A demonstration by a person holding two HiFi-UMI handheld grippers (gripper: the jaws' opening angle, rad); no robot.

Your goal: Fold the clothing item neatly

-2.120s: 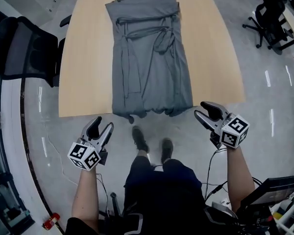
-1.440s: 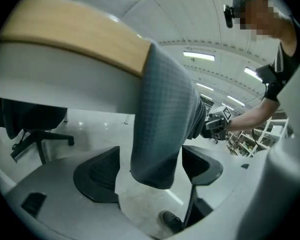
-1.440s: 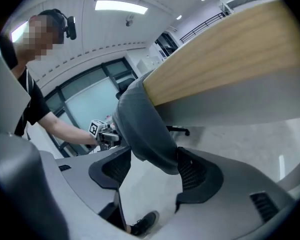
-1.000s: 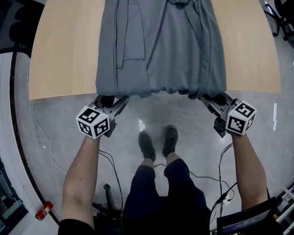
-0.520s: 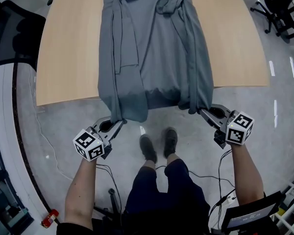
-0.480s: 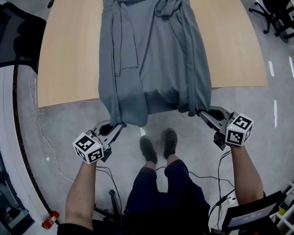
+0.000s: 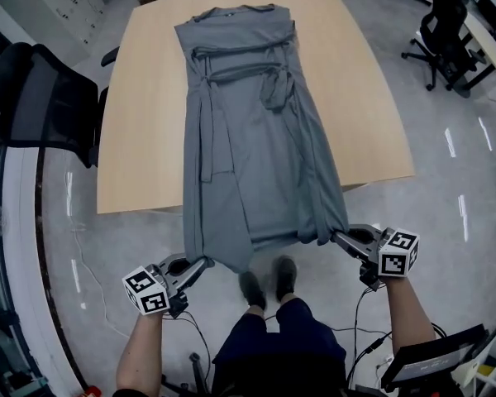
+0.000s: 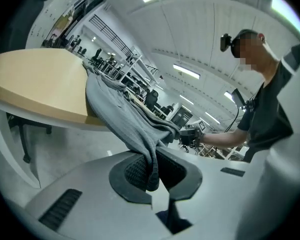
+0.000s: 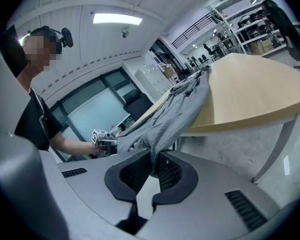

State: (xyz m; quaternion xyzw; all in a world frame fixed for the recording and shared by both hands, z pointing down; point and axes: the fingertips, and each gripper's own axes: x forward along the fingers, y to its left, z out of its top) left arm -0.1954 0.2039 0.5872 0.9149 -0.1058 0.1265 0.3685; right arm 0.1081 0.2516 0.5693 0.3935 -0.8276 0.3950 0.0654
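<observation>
A long grey dress [image 7: 256, 139] with a tied waist sash lies lengthwise on the light wooden table [image 7: 140, 139]. Its lower end hangs past the near edge, stretched toward me. My left gripper [image 7: 200, 262] is shut on the hem's left corner. In the left gripper view the cloth [image 8: 115, 119] runs from the table down between the closed pads [image 8: 135, 171]. My right gripper [image 7: 335, 238] is shut on the hem's right corner. The right gripper view shows the fabric [image 9: 175, 119] pinched between its pads [image 9: 166, 171].
A black office chair [image 7: 33, 106] stands against the table's left side. Another chair [image 7: 442, 31] is at the far right. My feet [image 7: 264, 281] are below the hanging hem. Cables trail on the grey floor, and a monitor [image 7: 434, 358] sits at the lower right.
Both grippers went from open below the table edge to shut on the hem. They have drawn the hem off the near edge toward me, pulling the skirt out straight.
</observation>
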